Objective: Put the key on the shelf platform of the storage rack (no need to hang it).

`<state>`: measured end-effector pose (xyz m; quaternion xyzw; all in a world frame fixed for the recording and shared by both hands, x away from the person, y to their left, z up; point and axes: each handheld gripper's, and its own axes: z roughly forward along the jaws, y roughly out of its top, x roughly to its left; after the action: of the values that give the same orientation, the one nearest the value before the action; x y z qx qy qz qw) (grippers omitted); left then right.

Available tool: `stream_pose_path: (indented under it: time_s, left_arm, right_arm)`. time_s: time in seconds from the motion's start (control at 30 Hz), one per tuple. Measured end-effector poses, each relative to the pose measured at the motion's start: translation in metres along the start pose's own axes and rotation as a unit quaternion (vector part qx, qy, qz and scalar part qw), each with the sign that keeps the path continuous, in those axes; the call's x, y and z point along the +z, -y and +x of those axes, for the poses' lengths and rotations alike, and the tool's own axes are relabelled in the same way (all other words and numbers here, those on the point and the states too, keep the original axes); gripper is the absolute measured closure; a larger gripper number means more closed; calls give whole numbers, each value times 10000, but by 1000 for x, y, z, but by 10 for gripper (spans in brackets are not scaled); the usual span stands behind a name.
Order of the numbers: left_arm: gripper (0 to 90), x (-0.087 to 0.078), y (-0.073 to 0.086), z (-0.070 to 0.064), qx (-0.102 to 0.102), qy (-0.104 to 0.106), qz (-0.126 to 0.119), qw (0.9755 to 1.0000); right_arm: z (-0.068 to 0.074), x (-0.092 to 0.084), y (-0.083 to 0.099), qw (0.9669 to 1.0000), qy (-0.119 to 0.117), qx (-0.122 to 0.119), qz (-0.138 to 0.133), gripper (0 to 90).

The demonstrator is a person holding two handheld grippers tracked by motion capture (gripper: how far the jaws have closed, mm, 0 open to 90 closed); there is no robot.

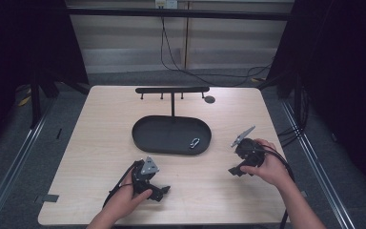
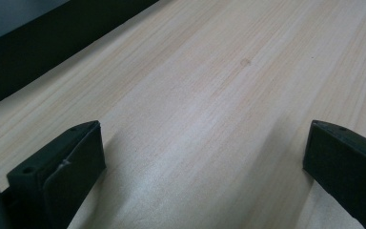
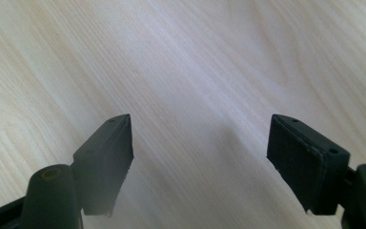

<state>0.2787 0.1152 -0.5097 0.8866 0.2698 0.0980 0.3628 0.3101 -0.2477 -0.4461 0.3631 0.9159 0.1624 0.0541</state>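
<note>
A black oval tray (image 1: 145, 136) lies at the middle of the light wooden table (image 1: 100, 157). A small silver carabiner (image 1: 194, 142) rests in the tray's right end. Behind the tray rises a black T-shaped rack (image 1: 172, 90) with several small hooks under its bar. My left gripper (image 1: 158, 192) rests near the front edge, held by a hand, its jaws wide apart over bare wood (image 2: 205, 138). My right gripper (image 1: 234, 170) is held low over the table to the right of the tray, open with nothing between its jaws (image 3: 200, 138).
A small dark disc (image 1: 209, 99) lies on the table by the rack's right end. Cables (image 1: 181, 67) trail across the floor behind the table. Metal rails (image 1: 24, 138) run along both sides of the table.
</note>
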Motion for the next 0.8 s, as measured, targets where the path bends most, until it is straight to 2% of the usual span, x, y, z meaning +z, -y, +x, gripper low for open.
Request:
stream_pose_path:
  time_s: [0.27,0.63,0.8]
  left_arm:
    - [0,0,0,0,-2,1,0,10000]
    - [0,0,0,0,1,-11,-1,10000]
    - [0,0,0,0,0,-10,-1,10000]
  right_arm:
    - [-2,2,18,9998,8,162,-110,244]
    - [-4,5,38,9995,65,317,-47,241]
    - [-6,5,46,9992,89,370,-121,245]
